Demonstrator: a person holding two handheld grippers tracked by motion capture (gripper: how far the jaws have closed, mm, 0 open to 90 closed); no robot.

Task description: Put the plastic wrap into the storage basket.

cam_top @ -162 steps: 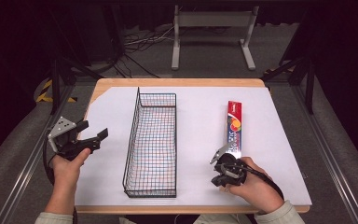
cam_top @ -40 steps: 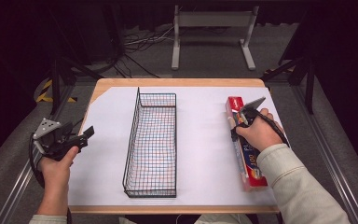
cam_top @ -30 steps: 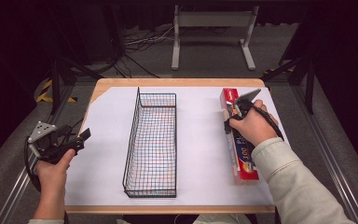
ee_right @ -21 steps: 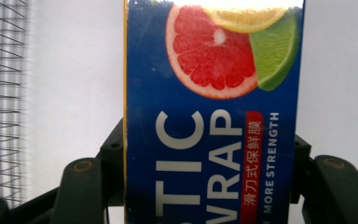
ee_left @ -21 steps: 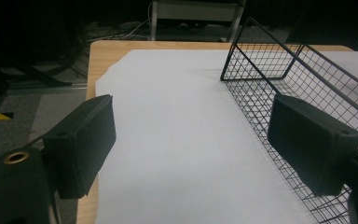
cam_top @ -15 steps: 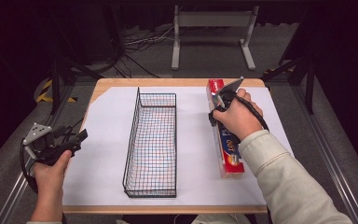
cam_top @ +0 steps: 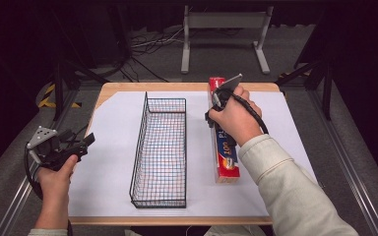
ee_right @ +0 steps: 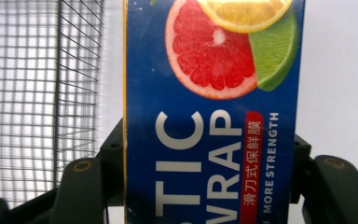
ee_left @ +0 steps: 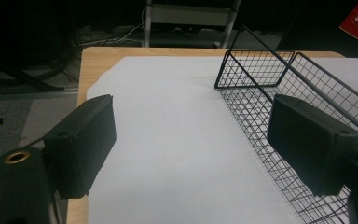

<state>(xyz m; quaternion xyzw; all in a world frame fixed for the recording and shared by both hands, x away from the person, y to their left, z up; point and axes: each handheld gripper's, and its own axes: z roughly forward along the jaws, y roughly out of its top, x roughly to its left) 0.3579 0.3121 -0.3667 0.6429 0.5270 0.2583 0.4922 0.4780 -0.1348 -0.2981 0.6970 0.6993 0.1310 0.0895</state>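
Note:
A long plastic wrap box (cam_top: 224, 147), blue and red with citrus fruit printed on it, hangs above the white sheet just right of the wire basket (cam_top: 160, 147). My right gripper (cam_top: 215, 115) is shut on the box near its middle; in the right gripper view the box (ee_right: 212, 112) sits clamped between both jaws, with the basket mesh (ee_right: 32, 93) to its left. My left gripper (cam_top: 81, 143) stands open and holds nothing, out at the table's left edge. In the left gripper view its jaws are wide apart over the sheet beside the basket (ee_left: 279, 98).
The wooden table (cam_top: 128, 88) is covered by a white sheet (cam_top: 108, 147). A metal stand (cam_top: 224, 34) and cables lie on the floor beyond it. Rails run along both sides of the table.
The right gripper went from the near right edge to the box, shut on it, lifted it and carried it left toward the basket. The left gripper drifted left and back off the sheet.

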